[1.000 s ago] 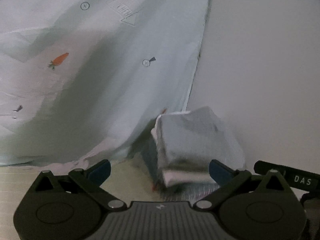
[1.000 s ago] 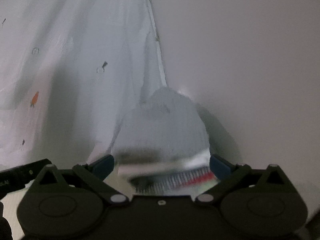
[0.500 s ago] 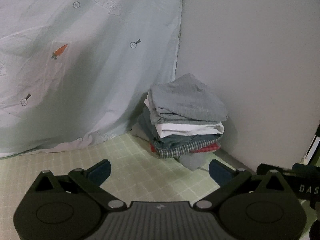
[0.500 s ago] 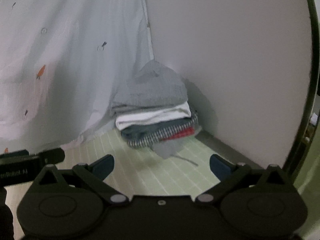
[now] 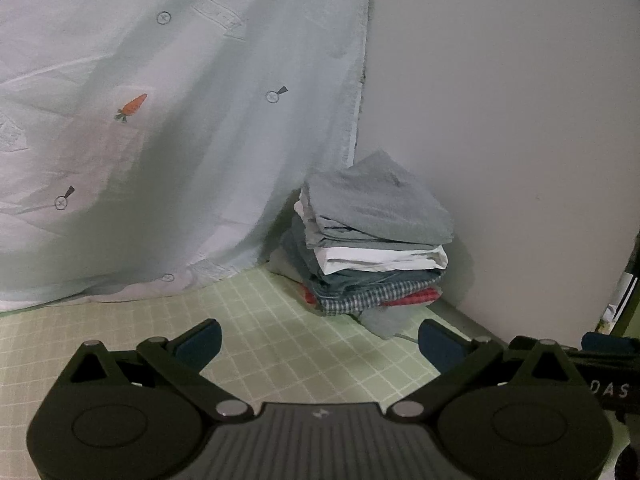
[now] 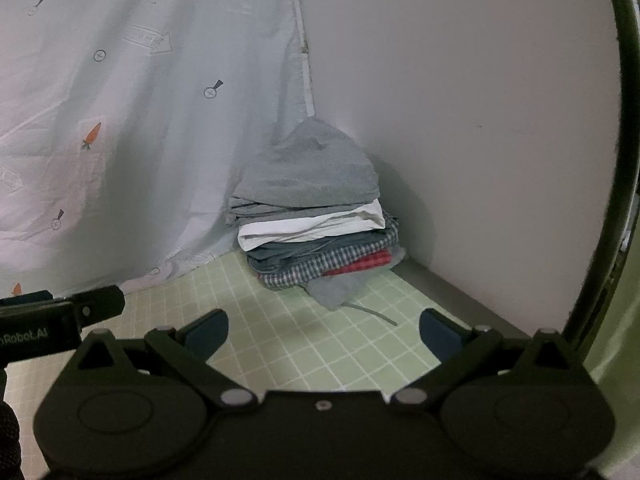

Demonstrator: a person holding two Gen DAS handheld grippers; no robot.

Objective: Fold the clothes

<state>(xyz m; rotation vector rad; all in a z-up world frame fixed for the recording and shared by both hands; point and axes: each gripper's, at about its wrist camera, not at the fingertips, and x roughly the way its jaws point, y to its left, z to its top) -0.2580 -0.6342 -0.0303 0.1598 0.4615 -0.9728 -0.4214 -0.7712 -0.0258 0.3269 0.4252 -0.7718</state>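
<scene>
A stack of folded clothes (image 5: 372, 240) (image 6: 316, 208) stands in the corner on a green checked mat (image 5: 280, 336) (image 6: 304, 340). A grey garment (image 5: 380, 204) (image 6: 316, 176) lies on top, above white, dark grey, checked and red pieces. A loose grey bit with a cord (image 6: 340, 294) sticks out at the stack's foot. My left gripper (image 5: 320, 340) is open, a short way in front of the stack, holding nothing. My right gripper (image 6: 324, 330) is open too, beside it, also apart from the stack.
A pale curtain with carrot prints (image 5: 160, 120) (image 6: 140, 120) hangs at the left, down to the mat. A plain wall (image 5: 500, 120) (image 6: 460, 120) closes the right. A dark curved frame (image 6: 616, 160) runs along the right edge. The other gripper's body (image 6: 60, 316) shows at left.
Both grippers have drawn back from the stack; a second ago they were right at its grey top garment, and now the whole stack and the green mat show.
</scene>
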